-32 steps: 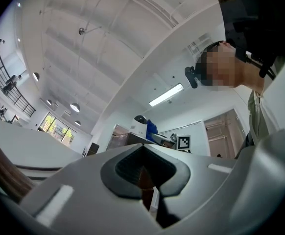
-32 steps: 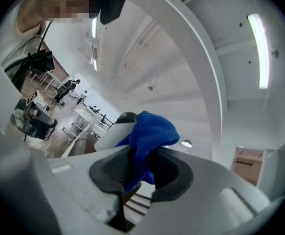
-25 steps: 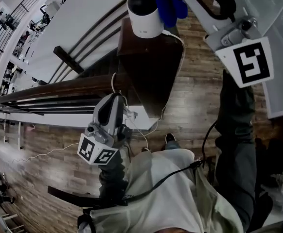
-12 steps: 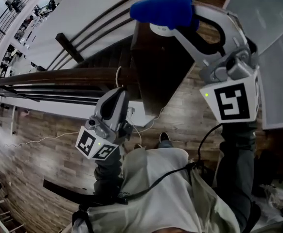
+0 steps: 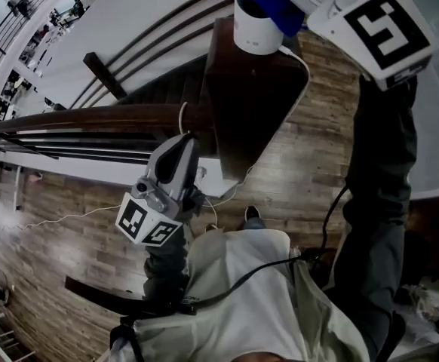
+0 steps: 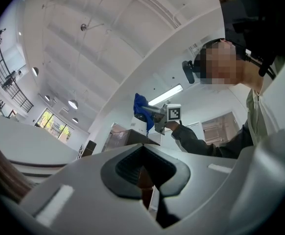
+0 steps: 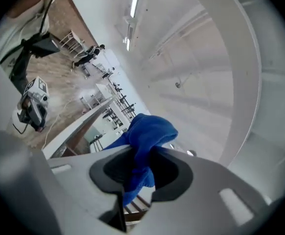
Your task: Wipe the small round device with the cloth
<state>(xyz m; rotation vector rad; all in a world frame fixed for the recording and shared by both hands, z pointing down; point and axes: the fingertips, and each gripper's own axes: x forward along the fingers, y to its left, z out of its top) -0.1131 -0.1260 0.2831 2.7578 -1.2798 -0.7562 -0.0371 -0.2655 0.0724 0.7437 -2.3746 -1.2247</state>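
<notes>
Looking down in the head view, I see the small round device (image 5: 256, 35) as a white drum with a dark top. It stands at the far end of a dark wooden ledge (image 5: 242, 104). A white cable (image 5: 308, 70) runs from its base along the ledge's right edge.

Most of the dark top is covered by the blue cloth (image 5: 271, 6), and the frame's top edge cuts off the cloth's far part. I cannot tell whether the cloth presses on the device or only hangs over it. In the left gripper view the device is too small to make out under the cloth.

The right tongs (image 7: 141, 180) are clamped on the cloth, which bunches up between them and spills past their tips. They reach in from the far right, directly above the device.

The left tongs (image 6: 145, 182) are closed together with nothing between them. They sit near and to the left, well apart from the device, by the wooden railing (image 5: 91, 119).
</notes>
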